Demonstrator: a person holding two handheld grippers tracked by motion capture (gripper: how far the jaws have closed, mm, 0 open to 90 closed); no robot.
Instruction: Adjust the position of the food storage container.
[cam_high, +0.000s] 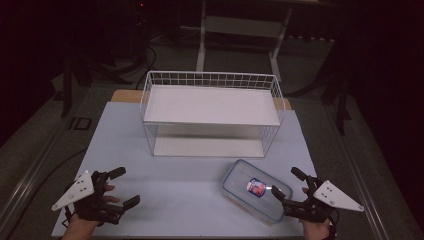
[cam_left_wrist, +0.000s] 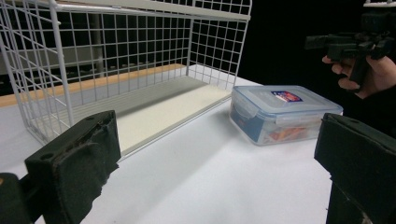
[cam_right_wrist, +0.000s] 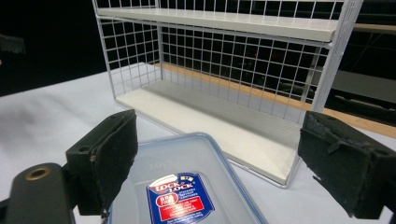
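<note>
- While a person's two hands are coming in from the near edge of the counter (cam_high: 175, 200), each one is holding a black gripper low over the pale surface.
- The left gripper (cam_high: 124, 187) is sitting near the front left corner, its fingers (cam_left_wrist: 74, 163) standing wide apart with nothing between them.
- The right gripper (cam_high: 288, 184) is hovering at the front right, its fingers (cam_right_wrist: 105, 158) also spread wide and holding nothing.
- A clear plastic box (cam_high: 256, 190) with a blue-rimmed lid is lying flat on the counter just beside the right gripper, toward the front right.
- In the right gripper view, the box (cam_right_wrist: 187, 186) is lying directly below and between the open fingers, and its red and blue label (cam_right_wrist: 180, 196) is facing up.
- In the left gripper view, the box (cam_left_wrist: 280, 112) is sitting well ahead of the fingers, with the other hand (cam_left_wrist: 373, 74) and its gripper showing beyond it.
- A white wire rack (cam_high: 212, 112) with two flat shelves is standing upright at the middle of the counter, behind the box and near it but not touching.
- Both shelves of the rack are lying bare.
- The room around the counter is lying in darkness, with faint frames of other furniture (cam_high: 240, 30) showing behind.
</note>
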